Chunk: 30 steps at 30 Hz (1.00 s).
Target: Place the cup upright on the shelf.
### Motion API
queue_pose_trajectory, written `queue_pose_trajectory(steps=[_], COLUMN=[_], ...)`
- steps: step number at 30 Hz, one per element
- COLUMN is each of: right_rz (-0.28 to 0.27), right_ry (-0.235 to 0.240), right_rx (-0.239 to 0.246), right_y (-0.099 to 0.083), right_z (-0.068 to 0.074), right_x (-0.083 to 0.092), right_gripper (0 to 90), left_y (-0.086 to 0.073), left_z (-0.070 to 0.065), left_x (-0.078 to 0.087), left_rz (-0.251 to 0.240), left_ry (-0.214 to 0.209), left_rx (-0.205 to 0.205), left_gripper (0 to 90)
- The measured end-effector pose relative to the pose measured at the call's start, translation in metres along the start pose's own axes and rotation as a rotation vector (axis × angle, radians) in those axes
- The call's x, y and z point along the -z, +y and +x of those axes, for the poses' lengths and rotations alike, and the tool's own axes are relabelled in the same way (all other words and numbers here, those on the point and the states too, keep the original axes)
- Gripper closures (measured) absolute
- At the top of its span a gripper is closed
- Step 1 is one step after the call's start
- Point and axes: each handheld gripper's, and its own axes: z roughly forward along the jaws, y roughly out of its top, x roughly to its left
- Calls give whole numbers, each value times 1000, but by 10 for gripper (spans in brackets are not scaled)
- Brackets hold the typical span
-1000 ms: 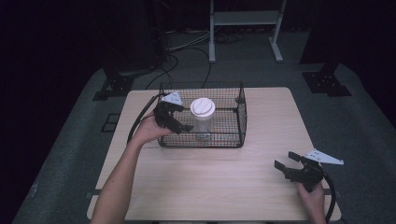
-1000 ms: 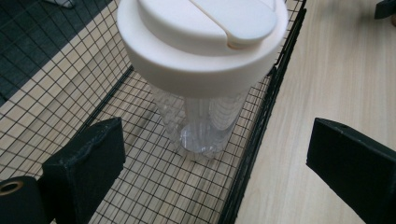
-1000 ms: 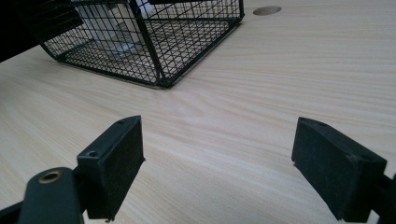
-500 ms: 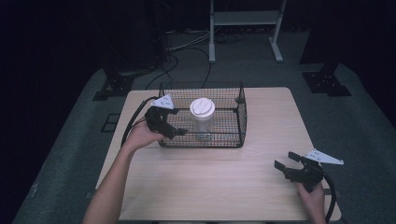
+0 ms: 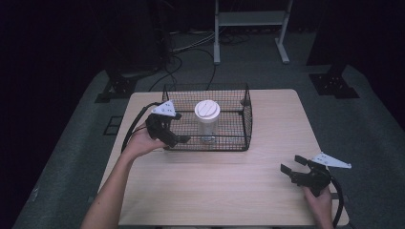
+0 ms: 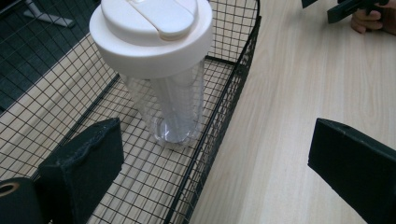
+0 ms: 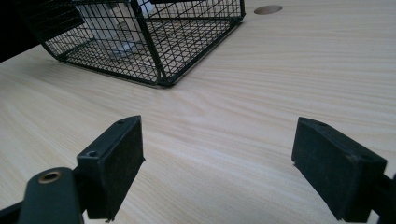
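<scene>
The clear bottle [image 5: 207, 119] with its wide white lid stands upright inside the black wire basket [image 5: 246, 114], which sits toward the far edge of the counter [image 5: 215, 186], a little left of its middle. By the look of it the placing is done: the bottle rests on the basket floor, nothing grips it, and what is left seems to be only drawing the hands clear. The left gripper [image 5: 177, 138] is at the basket's near-left corner, its fingers [image 6: 84, 163] spread wide and holding nothing; they have just been opening further, with no thing between them. In the left gripper view one finger hangs over the basket's mesh floor and the other over the bare wood outside, so the near wall of the basket runs between them, and the bottle stands ahead of them, near but apart, toward the finger over the mesh. The right gripper [image 5: 295, 169] rests near the counter's near-right corner, well apart from basket and bottle, its fingers [image 7: 114, 163] also wide open and empty above bare wood.
</scene>
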Motion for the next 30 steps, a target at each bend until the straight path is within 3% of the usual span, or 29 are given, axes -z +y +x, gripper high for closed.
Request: queue_pose_trajectory(steps=[30], right_rz=[1], right_ry=[-3], right_rx=[2], right_y=[0], right_z=[0], right_x=[0], right_gripper=[152], left_y=[-28], left_z=[-39], left_x=[2], left_rz=[-54], left_ry=[-26], left_rx=[-20], left_gripper=[20])
